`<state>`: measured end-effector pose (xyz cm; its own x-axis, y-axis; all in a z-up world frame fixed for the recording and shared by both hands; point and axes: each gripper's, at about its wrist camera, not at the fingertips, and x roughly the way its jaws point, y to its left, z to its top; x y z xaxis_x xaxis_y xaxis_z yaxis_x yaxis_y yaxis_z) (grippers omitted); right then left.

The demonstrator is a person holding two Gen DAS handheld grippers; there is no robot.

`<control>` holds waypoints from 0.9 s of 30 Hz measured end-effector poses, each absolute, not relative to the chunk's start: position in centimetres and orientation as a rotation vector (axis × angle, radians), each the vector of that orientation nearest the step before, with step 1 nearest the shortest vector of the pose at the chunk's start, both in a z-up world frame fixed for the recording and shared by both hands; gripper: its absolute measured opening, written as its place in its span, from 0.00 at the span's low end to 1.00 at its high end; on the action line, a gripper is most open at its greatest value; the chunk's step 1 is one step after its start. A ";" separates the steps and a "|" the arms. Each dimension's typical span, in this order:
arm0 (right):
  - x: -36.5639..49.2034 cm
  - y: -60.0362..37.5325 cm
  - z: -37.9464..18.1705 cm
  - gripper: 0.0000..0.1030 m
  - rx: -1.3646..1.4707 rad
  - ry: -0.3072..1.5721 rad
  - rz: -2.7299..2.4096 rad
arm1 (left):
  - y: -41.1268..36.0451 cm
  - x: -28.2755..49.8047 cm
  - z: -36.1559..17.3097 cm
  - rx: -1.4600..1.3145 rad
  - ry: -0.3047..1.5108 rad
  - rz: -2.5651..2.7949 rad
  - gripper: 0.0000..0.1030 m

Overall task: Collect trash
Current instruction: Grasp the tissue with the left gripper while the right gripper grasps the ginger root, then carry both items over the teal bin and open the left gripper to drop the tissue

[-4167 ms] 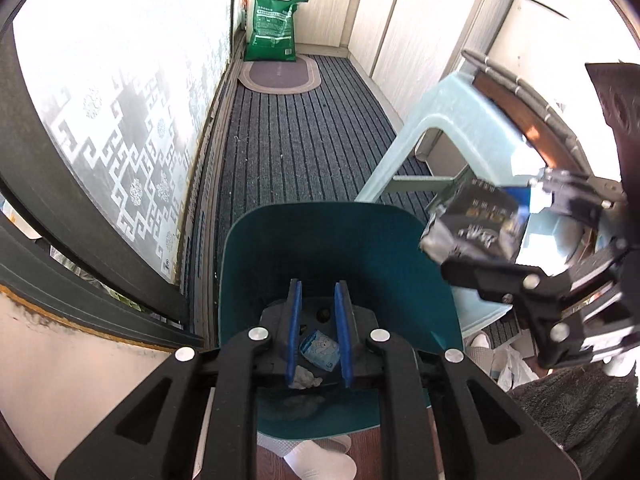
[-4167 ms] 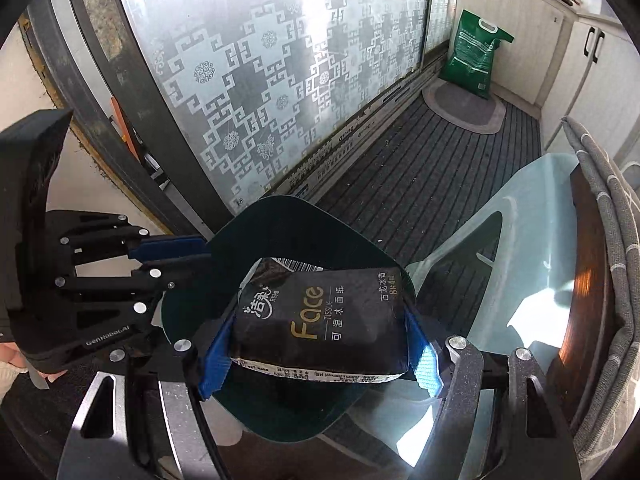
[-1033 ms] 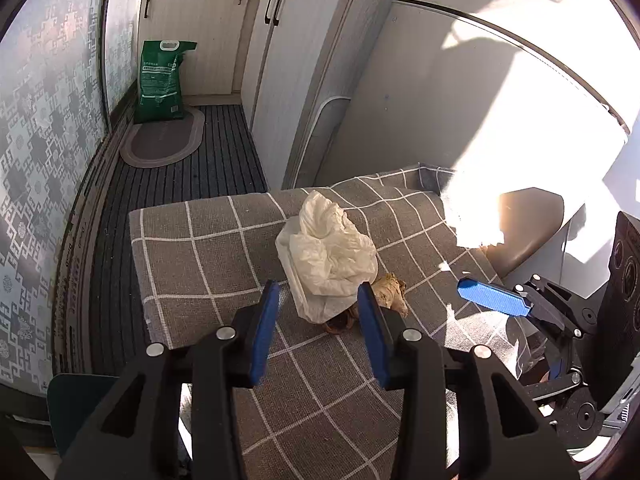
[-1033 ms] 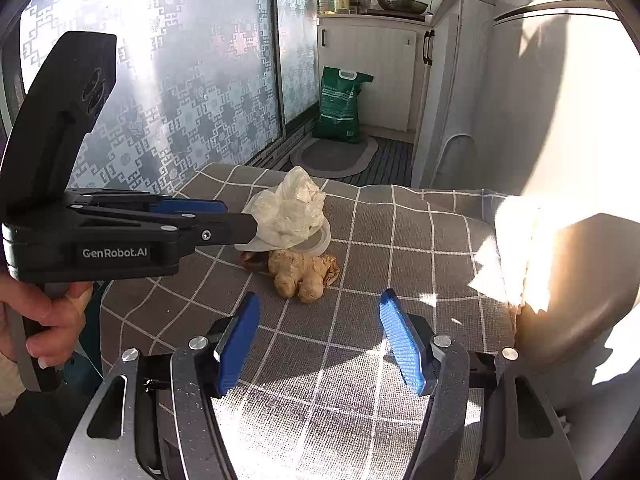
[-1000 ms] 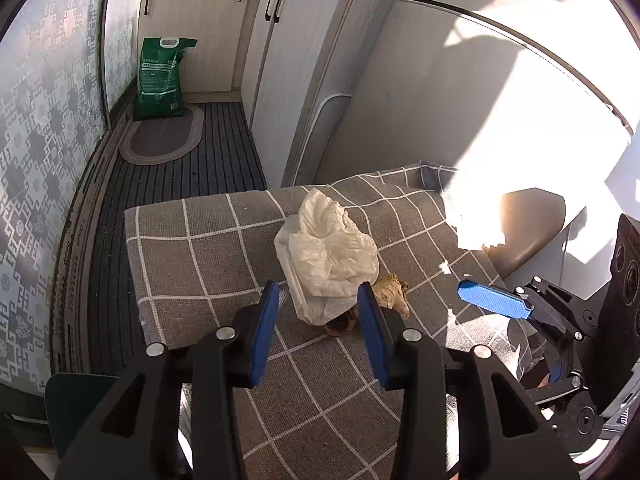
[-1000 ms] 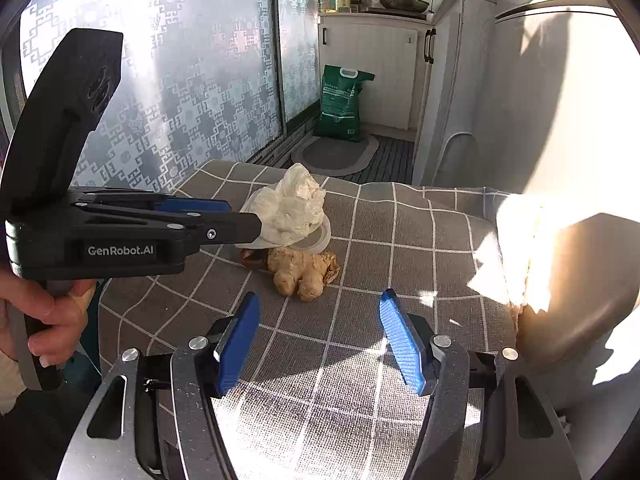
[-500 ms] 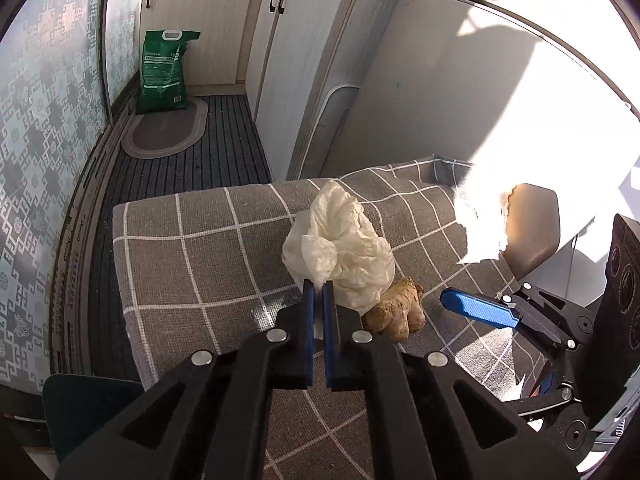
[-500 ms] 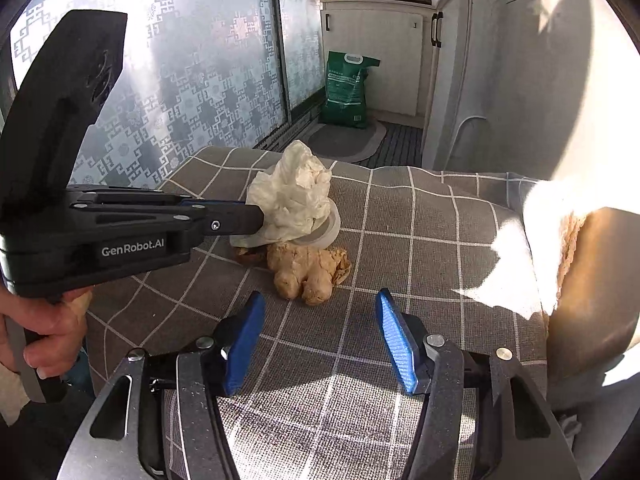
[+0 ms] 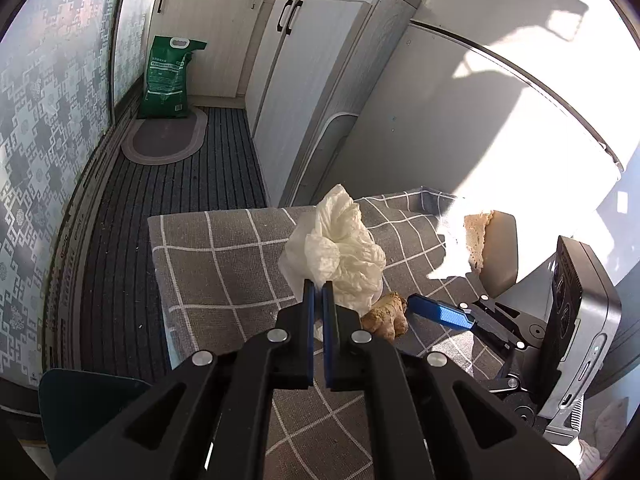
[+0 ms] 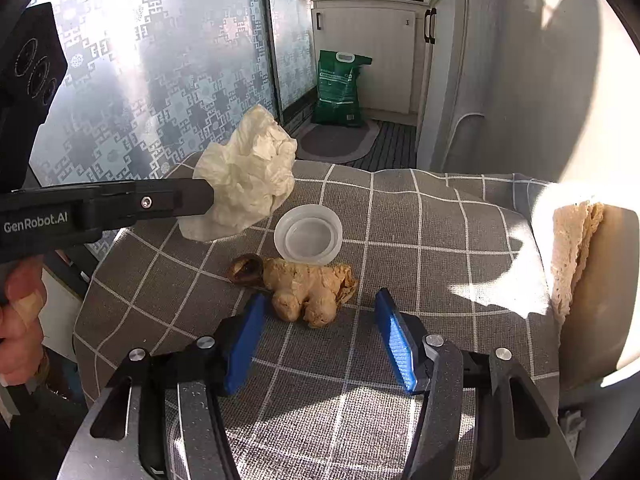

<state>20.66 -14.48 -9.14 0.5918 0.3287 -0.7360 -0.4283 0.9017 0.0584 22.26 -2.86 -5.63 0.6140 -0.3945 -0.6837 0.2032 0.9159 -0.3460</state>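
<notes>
The crumpled white tissue point(image 10: 248, 184) hangs in the air above the far left part of the checked grey cushion point(image 10: 440, 240), clear of the fabric; your left gripper point(image 9: 318, 286) has its blue fingers point(image 9: 308, 296) pinched together on the tissue's near lower edge, and in the right wrist view that gripper comes in from the left with the wad at its tip; below and just right of the tissue, a round translucent plastic lid point(image 10: 308, 236) lies flat on the cushion; touching the lid's near edge sits a knobby piece of ginger point(image 10: 306, 290), and just left of the ginger rests a small dark brown shell-like scrap point(image 10: 246, 268); your right gripper point(image 10: 320, 336) holds its fingers point(image 10: 396, 336) spread wide, hovering near the ginger's near side with nothing between them; in the left wrist view the same gripper shows at the right, one blue pad close to the ginger point(image 9: 386, 316); the corner of a dark teal bin point(image 9: 88, 404) shows at the near left, beside the cushion; at the far end of the ribbed floor mat point(image 9: 192, 184) a green sack point(image 9: 170, 76) leans against white cabinets point(image 9: 224, 32).
</notes>
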 end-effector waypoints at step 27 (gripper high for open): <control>20.2 -12.8 -6.3 0.47 -0.100 0.792 0.412 | 1.8 17.7 -2.4 -0.234 0.775 -0.341 0.04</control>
<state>20.23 -12.77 -6.32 0.6274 0.3219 -0.7091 -0.3958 0.9160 0.0657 17.69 1.76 -2.37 0.6643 -0.3837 -0.6415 0.2142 0.9199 -0.3285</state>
